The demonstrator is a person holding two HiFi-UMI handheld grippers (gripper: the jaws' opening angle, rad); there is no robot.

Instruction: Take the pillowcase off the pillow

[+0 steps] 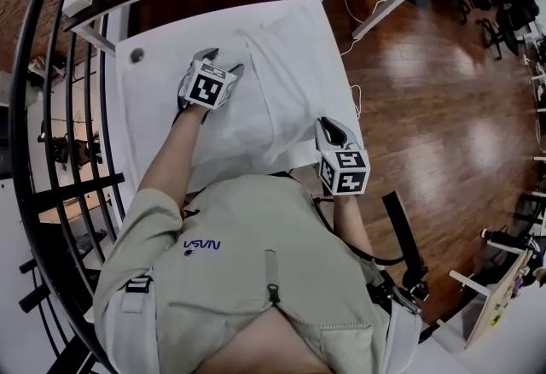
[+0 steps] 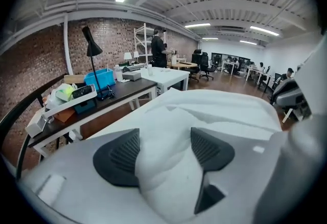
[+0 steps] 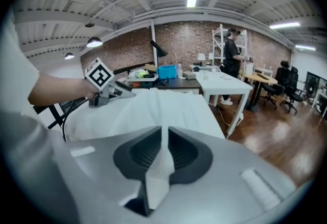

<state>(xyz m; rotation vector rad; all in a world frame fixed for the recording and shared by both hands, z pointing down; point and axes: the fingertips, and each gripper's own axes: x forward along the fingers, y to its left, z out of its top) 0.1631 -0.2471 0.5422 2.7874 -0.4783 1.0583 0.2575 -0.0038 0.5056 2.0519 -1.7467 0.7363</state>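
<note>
Right gripper view: your right gripper (image 3: 162,154) pinches a thin fold of the white fabric pillowcase (image 3: 173,108), which lies on the white tabletop (image 1: 141,103). Your left gripper (image 2: 163,149) gapes around a soft bulge, likely mid-regrip. Next, clamp the stuffed pillow and pull the case toward you.

The white table (image 1: 141,120) bears a pillow (image 1: 281,82) — and, perhaps, a grommet (image 1: 136,55).

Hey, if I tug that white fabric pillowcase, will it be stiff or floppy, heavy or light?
Likely floppy: the white fabric pillowcase hangs as a thin fold where the right tool pinches it. Probably light, since it bunches softly inside the open left tool.
</note>
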